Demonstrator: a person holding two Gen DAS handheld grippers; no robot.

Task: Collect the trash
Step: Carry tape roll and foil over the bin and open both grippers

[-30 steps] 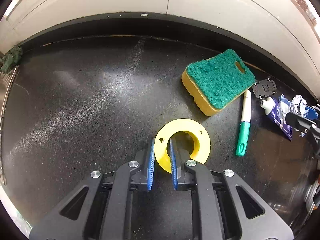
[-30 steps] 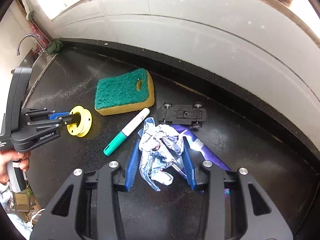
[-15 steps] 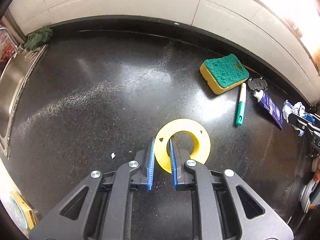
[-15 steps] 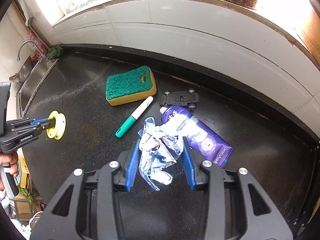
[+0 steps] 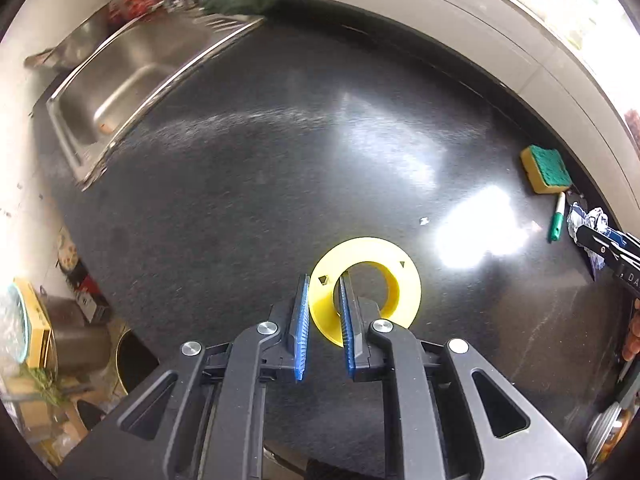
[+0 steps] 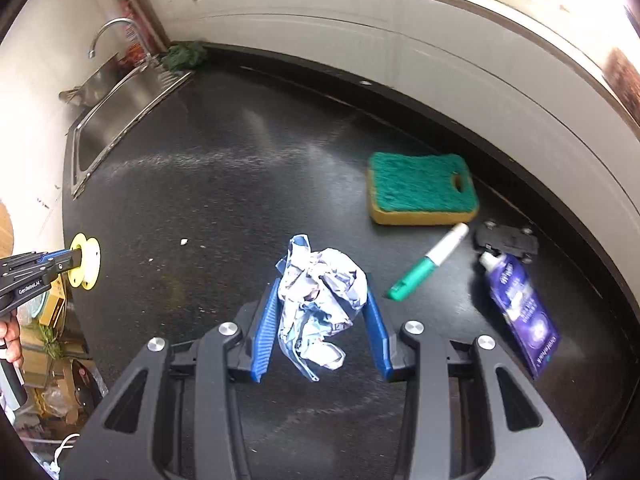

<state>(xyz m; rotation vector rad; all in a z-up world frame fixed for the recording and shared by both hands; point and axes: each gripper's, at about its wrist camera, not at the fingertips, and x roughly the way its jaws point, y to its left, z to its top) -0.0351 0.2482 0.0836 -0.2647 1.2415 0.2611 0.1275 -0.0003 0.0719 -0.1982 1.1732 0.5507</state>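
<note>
My left gripper [image 5: 323,282] is shut on the rim of a yellow tape ring [image 5: 372,280] and holds it above the black counter [image 5: 260,168]; the ring also shows at the left edge of the right wrist view [image 6: 85,261]. My right gripper [image 6: 322,286] is shut on a crumpled blue-and-white paper wad [image 6: 320,296], lifted above the counter; the wad also shows at the far right of the left wrist view [image 5: 586,220].
A green-and-yellow sponge [image 6: 422,188], a green marker [image 6: 426,264], a small black toy car [image 6: 506,238] and a purple tube [image 6: 520,304] lie on the counter at right. A steel sink [image 6: 112,120] with a tap is at back left. Clutter sits below the counter's left edge [image 5: 52,340].
Both grippers have lifted and pulled back leftward with their loads; the sponge, marker and tube now sit farther off to the right. The sink has come into view.
</note>
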